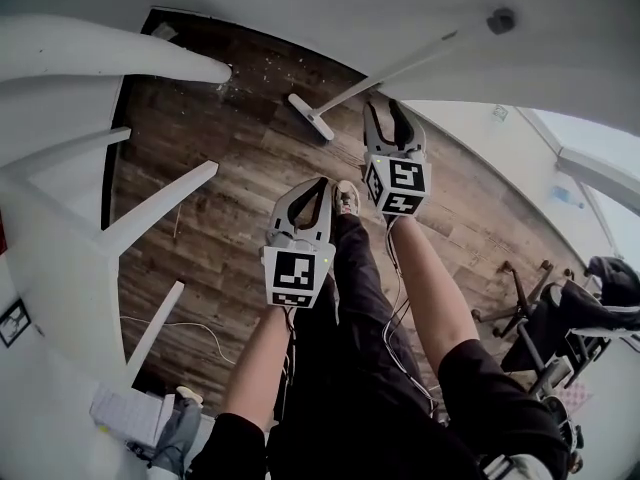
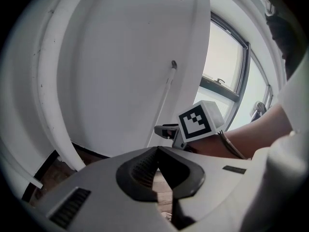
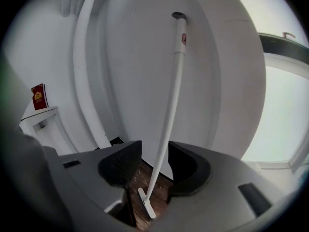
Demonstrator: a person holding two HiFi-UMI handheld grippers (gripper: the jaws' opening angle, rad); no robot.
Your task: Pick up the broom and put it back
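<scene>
Head view, white broom (image 1: pixel 405 68) leaning against the wall (image 1: pixel 300 8), its head resting on the wooden floor (image 1: pixel 230 198), left gripper view, left gripper (image 2: pixel 157 151) pressing its jaws together on nothing, right gripper view, right gripper (image 3: pixel 154 164) standing spread, broom handle showing between its jaws, apart from both pads.

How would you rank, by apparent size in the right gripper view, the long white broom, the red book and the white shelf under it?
1. Long white broom, clearly largest.
2. White shelf.
3. Red book, smallest.
Their distances from the camera may differ, so true sizes stay unsure.
</scene>
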